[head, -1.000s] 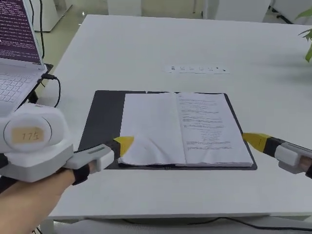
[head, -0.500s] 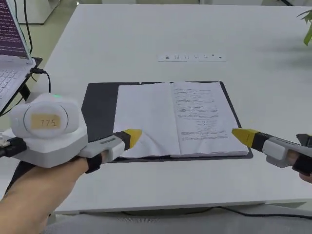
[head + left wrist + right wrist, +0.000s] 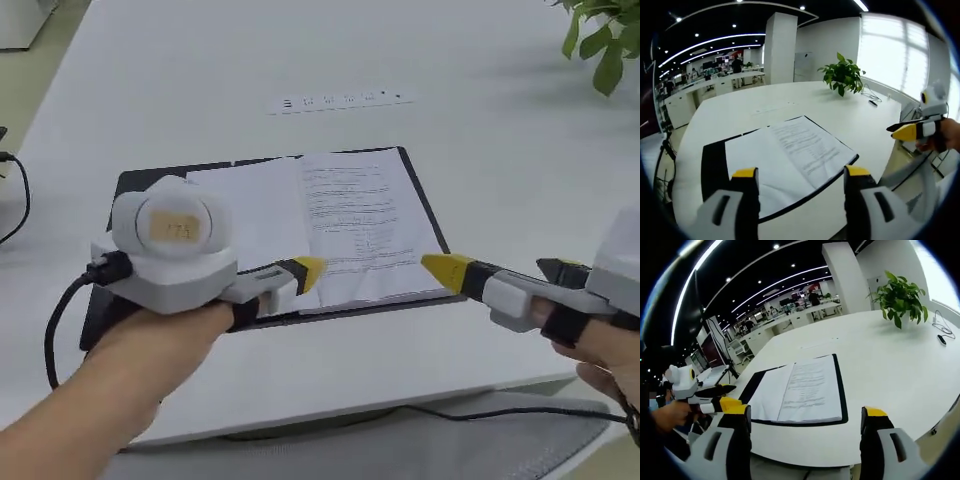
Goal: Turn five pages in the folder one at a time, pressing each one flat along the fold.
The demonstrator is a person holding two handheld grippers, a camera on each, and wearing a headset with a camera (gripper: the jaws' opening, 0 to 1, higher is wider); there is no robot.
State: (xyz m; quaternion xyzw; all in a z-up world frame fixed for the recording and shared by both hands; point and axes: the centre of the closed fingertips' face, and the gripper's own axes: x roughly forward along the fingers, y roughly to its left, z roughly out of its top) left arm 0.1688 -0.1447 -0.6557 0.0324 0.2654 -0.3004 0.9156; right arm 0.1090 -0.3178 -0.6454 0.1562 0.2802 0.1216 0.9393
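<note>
**Folder open on table, both grippers at its near edge**

Hidden: in the head view the left gripper (image 3: 306, 272) body covers the near left part of the folder (image 3: 345, 220). The right gripper (image 3: 445, 270) is cut off at the frame's edge. The page print is too small to read.

The folder lies open and flat on the white table (image 3: 200, 90). The left tip sits over the near edge, close to the fold; I cannot tell whether it touches. The right tip is just beside the near right corner, off the pages.

Left gripper view: jaws wide, nothing held, folder (image 3: 785, 150) ahead. Right gripper view: the same, folder (image 3: 805, 390) ahead.

Versus 0.5 s ago: the left tip has shifted from mid left page toward the fold, while the right tip stays by the corner.
</note>
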